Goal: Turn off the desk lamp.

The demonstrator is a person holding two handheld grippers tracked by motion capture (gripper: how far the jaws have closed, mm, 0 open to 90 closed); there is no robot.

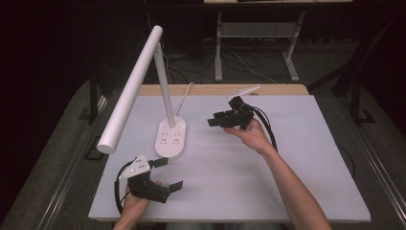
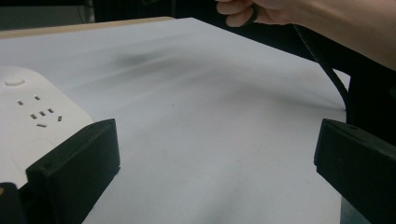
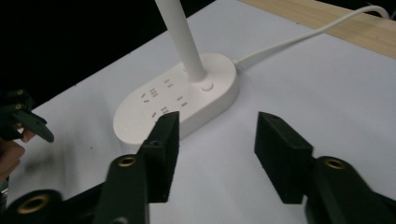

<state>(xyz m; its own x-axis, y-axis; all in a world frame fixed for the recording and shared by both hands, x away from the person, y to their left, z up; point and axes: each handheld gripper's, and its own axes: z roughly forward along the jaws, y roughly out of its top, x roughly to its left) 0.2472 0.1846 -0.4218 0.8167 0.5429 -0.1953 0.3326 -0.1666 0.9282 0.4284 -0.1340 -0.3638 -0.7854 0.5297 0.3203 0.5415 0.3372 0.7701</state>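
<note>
Place: a lab or test room, dim.
Evidence, centre: a white-topped table (image 1: 268, 182) bearing one desk lamp (image 1: 143, 86).
Evidence, top: another bench's metal legs (image 1: 218, 48), loose cables on carpet (image 1: 249, 64).

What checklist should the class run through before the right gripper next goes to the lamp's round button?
1. Right gripper jaws apart, nothing between them: ok.
2. Round button on the lamp base unobstructed: ok.
3. Left gripper open, clear of the base: ok.
4. Lamp cable out of the approach path: ok.
5. Lamp head lit or off: cannot tell.
</note>
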